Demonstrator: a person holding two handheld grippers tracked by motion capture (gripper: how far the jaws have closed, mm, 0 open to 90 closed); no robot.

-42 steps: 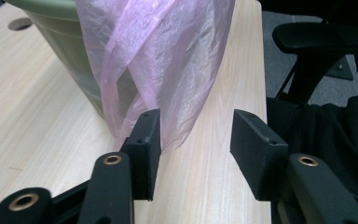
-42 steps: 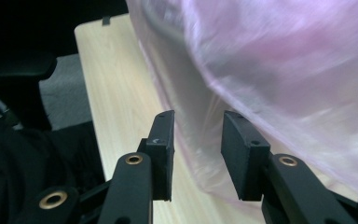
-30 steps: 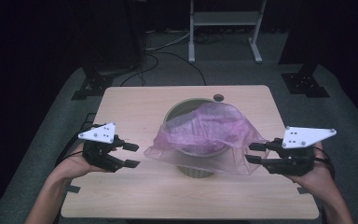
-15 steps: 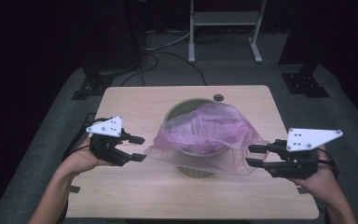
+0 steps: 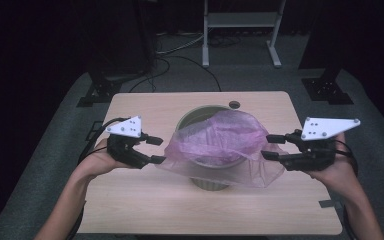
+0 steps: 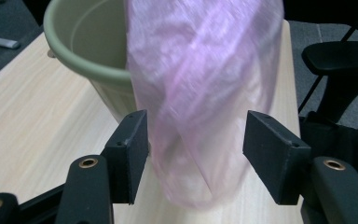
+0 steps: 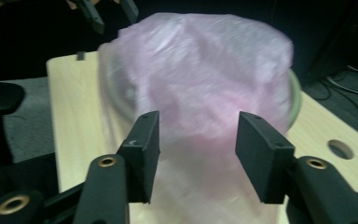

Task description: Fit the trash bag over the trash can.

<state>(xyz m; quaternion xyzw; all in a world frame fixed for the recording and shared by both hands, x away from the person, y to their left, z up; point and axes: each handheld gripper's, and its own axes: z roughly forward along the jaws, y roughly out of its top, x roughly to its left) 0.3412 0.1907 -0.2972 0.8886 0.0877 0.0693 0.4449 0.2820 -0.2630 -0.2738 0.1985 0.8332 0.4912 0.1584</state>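
High view: a round olive-green plastic bin stands mid-table on the pale wooden table, with a thin translucent pink plastic bag draped over its rim and spilling down both sides. Left of the bin, the left gripper has its jaws apart, the bag's edge between them, unpinched. Right of it, the right gripper has just been opening, bag loose between its jaws.

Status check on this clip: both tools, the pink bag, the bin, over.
Left tool and right tool open, jaws just opening, bag edge between them unpinched. Pink plastic bag draped over green bin. Nothing in the way.
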